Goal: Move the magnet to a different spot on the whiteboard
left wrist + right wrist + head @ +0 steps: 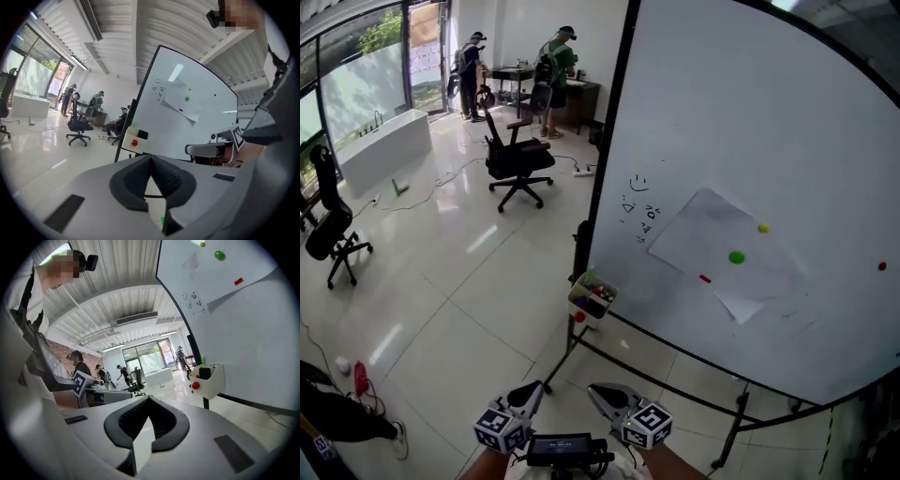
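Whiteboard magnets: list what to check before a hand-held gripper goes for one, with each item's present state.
1. Green magnet in plain sight on the paper sheet: ok.
2. Which magnet is meant, green, yellow magnet or red magnet: cannot tell.
3. Left hand-held gripper open: not ok, jaws together, empty.
4. Right hand-held gripper open: not ok, jaws together, empty.
5. Grippers near the whiteboard: not ok, both low and well short of it.
6. Bare board space for a new spot: ok.
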Demonstrator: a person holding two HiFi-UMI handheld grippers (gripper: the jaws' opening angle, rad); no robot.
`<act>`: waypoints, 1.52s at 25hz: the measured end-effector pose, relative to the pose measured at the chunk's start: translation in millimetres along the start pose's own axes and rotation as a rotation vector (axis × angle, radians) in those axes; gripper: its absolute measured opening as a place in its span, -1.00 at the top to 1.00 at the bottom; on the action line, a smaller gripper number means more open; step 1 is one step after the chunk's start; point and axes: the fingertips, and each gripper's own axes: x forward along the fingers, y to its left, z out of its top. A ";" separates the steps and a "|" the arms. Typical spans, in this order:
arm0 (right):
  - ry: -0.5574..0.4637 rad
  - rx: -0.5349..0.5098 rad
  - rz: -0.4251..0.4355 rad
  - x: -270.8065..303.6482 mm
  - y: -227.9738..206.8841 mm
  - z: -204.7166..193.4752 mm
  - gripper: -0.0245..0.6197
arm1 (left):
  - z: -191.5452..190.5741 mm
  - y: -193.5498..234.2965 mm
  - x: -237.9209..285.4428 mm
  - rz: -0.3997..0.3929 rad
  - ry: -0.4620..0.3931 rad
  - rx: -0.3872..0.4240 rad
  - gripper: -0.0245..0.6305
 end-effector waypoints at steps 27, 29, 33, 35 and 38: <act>-0.182 -0.020 -0.397 -136.4 -127.9 82.7 0.83 | 147.0 -136.0 157.3 -0.399 -0.095 0.374 0.81; -0.199 -0.012 -0.385 -147.3 -140.1 84.8 0.83 | 167.8 -155.1 167.4 -0.386 -0.126 0.437 0.81; -0.230 -0.002 -0.371 -172.4 -163.3 84.8 0.83 | 199.7 -198.2 188.5 -0.356 -0.167 0.575 0.81; -0.232 0.005 -0.374 -187.6 -174.2 82.9 0.83 | 213.1 -220.6 198.0 -0.340 -0.200 0.644 0.81; -0.254 0.008 -0.369 -208.6 -188.7 83.6 0.83 | 231.7 -250.3 212.1 -0.305 -0.250 0.715 0.81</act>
